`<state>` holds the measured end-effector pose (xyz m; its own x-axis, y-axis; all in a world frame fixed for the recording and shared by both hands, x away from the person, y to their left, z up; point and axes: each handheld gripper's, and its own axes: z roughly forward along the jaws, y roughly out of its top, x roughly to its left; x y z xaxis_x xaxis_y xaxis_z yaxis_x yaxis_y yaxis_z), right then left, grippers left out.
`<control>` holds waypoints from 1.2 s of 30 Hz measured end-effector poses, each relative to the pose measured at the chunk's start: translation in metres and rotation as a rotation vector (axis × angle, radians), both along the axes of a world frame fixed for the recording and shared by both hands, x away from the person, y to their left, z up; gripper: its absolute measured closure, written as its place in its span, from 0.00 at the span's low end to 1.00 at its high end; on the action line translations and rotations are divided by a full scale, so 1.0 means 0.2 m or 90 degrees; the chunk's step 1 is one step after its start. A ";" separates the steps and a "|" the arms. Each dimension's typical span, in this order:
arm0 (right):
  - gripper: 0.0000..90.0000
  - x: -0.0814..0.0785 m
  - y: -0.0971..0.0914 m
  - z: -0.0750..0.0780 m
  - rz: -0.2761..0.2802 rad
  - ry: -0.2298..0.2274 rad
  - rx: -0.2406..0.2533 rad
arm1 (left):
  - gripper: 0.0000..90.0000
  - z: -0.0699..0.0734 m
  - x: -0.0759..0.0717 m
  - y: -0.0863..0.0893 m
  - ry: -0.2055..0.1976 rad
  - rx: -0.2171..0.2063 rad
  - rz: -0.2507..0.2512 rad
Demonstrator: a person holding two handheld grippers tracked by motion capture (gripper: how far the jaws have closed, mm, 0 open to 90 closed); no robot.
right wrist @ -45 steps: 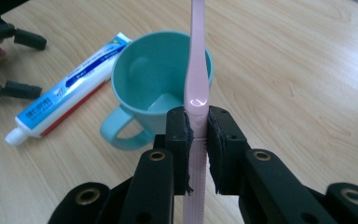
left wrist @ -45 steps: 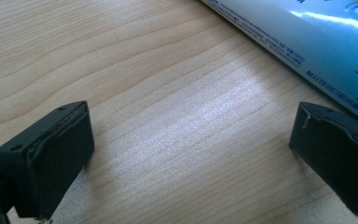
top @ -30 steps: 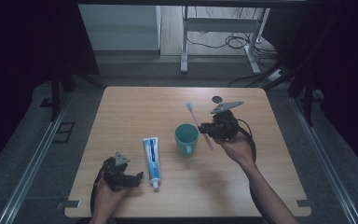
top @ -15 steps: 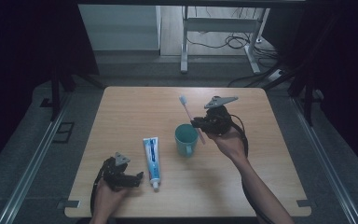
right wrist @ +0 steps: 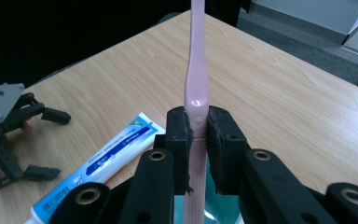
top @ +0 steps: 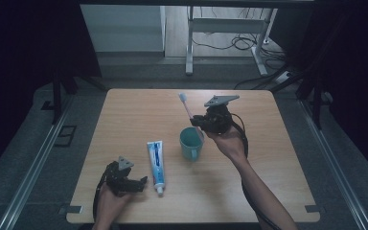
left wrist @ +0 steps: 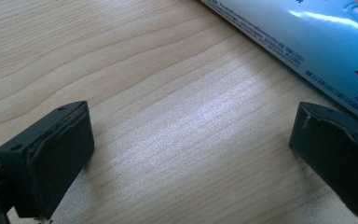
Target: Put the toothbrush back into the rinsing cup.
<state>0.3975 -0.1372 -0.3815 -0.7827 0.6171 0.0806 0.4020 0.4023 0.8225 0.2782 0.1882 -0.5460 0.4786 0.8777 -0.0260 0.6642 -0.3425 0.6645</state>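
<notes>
Since a second ago the right gripper [top: 200, 121] has carried the pink toothbrush [top: 188, 108] in from beside the teal cup [top: 190, 143] to a spot above its rim, while the left gripper [top: 141, 184] has kept where it was near the table's front edge. From where I stand, the right gripper's jaws are clamped on the toothbrush handle, one pad on each flat side; in the right gripper view the toothbrush [right wrist: 196, 84] rises straight up from between those pads, and its lower end reaches down toward the cup's [right wrist: 223, 207] mouth, which sits directly under the jaws. The bristle head points up and away from the hand, tilted toward the far left of the wooden table [top: 278, 158]. Left gripper jaws stand wide apart with only bare wood between them. The toothpaste tube [top: 156, 160] lies flat just beside that gripper's outer jaw, and in the left gripper view the tube [left wrist: 307, 32] runs past the right jaw without touching it.
</notes>
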 end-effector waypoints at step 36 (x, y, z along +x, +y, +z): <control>0.87 0.07 0.06 -0.33 -0.011 0.045 -0.018 | 0.00 0.00 0.00 0.00 0.003 0.001 -0.005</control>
<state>0.4115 -0.1258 -0.4471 -0.7653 0.6328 0.1179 0.4656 0.4177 0.7802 0.2780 0.1883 -0.5457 0.4860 0.8736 -0.0267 0.6639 -0.3491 0.6613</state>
